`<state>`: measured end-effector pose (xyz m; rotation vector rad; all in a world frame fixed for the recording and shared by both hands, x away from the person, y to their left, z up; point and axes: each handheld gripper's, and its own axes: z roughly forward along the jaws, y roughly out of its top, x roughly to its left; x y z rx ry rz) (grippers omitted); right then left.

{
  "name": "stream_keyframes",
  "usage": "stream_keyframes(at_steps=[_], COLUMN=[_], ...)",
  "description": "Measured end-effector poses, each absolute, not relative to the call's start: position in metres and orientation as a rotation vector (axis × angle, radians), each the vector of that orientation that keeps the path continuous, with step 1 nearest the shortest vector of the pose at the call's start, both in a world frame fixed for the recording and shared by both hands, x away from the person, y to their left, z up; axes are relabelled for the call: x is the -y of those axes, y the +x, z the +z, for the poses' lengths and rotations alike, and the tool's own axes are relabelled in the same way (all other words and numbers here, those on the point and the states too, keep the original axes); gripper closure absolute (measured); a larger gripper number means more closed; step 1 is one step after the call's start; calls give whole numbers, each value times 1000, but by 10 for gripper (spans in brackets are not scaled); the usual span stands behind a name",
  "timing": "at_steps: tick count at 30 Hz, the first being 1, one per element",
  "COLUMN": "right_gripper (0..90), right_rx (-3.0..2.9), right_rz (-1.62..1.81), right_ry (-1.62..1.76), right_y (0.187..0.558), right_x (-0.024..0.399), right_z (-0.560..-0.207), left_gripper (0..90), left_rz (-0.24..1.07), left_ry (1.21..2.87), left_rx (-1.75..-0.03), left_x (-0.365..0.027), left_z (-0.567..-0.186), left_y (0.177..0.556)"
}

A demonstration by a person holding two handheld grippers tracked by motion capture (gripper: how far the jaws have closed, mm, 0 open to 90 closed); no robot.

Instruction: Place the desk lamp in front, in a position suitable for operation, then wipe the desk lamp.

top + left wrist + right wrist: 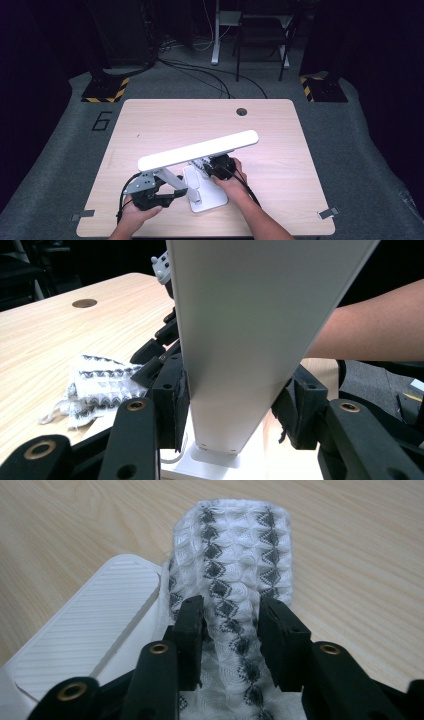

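A white desk lamp stands near the table's front edge, with a long light bar [200, 149] tilted over its flat base [210, 200]. My left gripper [176, 192] is shut on the lamp's flat white arm [240, 340], with a pad pressed on each side of it [235, 405]. A white cloth with dark diamond stripes [230, 545] lies bunched at the edge of the ribbed base [85, 630]. My right gripper [232, 630] pinches a fold of it between its fingers. From above, that gripper [214, 167] sits under the light bar, right of the cloth [202, 164].
The wooden table [150, 120] has a round cable hole [242, 111] at its far edge. Beyond it on the grey floor are cables, a chair frame [260, 35] and two stands with yellow-black striped feet [105, 92].
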<state>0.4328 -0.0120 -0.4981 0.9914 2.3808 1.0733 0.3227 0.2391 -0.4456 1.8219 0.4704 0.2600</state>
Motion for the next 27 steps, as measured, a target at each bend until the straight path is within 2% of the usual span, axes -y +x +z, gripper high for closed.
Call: stream_keyframes(at_steps=[5,12,24,27], right_gripper=[718,747,732,677], right_rx=[-2380,-2365,-2418,-2404], right_rz=[1086,1085,1088,1092], right_ry=[991,1039,1015,1025], right_y=[441,445,460,463], right_x=[5,-9,-24,-29], right_z=[-500,-496,-497,-500], left_gripper=[526,526,526,526], left_rz=[254,261,256,255], left_ry=[1826,1825,1825,1822], left_rx=[-465,-470,-467,-473], left_x=[-239,-239,-240,-240], left_z=[-445,-445,-446,-446], left_y=[324,323,324,323])
